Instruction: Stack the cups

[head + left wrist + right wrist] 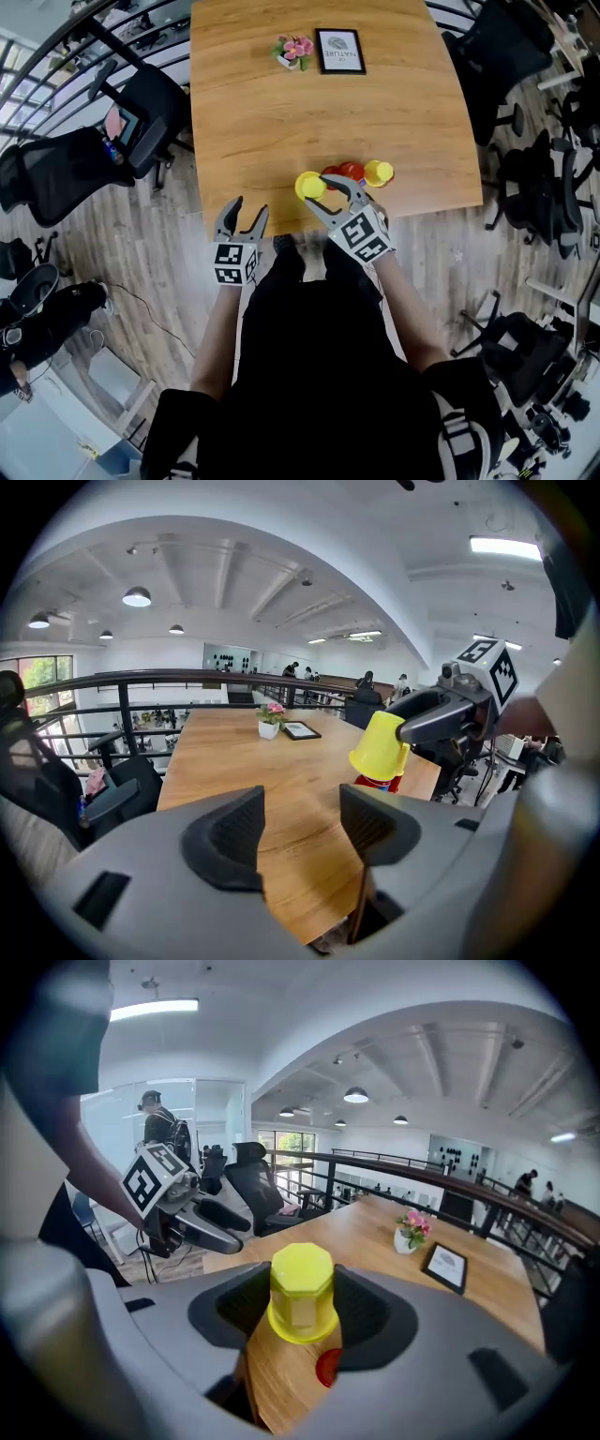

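**Yellow cup held just left of the red ones**

The right gripper grips a yellow cup mouth-down, its axis upright, over the near edge of the table at lower centre of the head view. The red cups stand just right of it and lower. The likely move is a short shift right, then down. The left gripper — jaws apart, empty — hangs off the table at lower left, farther away.

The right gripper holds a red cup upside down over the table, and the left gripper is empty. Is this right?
Not quite: the cup in the right gripper is yellow, not red, as the right gripper view shows. It is upside down over the table, and the left gripper is empty.
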`<state>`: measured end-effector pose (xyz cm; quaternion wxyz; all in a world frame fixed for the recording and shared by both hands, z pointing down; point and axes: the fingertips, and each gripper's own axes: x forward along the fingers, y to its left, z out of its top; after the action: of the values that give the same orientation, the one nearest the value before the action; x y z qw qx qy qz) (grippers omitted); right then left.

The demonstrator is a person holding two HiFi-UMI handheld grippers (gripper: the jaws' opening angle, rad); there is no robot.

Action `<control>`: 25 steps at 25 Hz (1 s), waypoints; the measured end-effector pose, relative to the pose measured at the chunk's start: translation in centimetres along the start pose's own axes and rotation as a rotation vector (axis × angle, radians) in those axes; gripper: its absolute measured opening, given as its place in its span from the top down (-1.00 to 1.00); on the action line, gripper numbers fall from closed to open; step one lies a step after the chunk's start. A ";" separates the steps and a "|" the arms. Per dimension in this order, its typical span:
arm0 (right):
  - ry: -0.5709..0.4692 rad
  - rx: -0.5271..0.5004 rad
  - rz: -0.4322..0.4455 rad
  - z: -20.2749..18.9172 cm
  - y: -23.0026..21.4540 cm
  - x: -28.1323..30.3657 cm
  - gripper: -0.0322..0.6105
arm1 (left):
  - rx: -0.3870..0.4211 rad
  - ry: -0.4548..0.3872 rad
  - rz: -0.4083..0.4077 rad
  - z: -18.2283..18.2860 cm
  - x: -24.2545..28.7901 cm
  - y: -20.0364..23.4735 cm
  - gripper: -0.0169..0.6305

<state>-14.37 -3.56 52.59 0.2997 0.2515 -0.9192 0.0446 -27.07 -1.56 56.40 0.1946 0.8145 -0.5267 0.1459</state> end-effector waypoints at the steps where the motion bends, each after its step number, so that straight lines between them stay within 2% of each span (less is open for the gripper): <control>1: 0.006 -0.012 -0.010 0.2 -0.3 -0.7 0.21 | 0.001 -0.002 -0.004 0.2 0.3 -0.4 0.11; 8: 0.053 -0.056 -0.041 -0.2 -2.9 -4.5 0.21 | -0.002 -0.014 -0.006 1.1 1.8 -2.7 0.11; 25: 0.072 0.053 -0.097 -5.1 -9.9 -7.7 0.20 | -0.002 -0.010 0.002 2.3 5.0 -6.3 0.11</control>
<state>-1.46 -7.62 51.62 0.3278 0.3019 -0.8930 0.0632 -19.24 -4.34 55.56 0.1927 0.8146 -0.5285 0.1416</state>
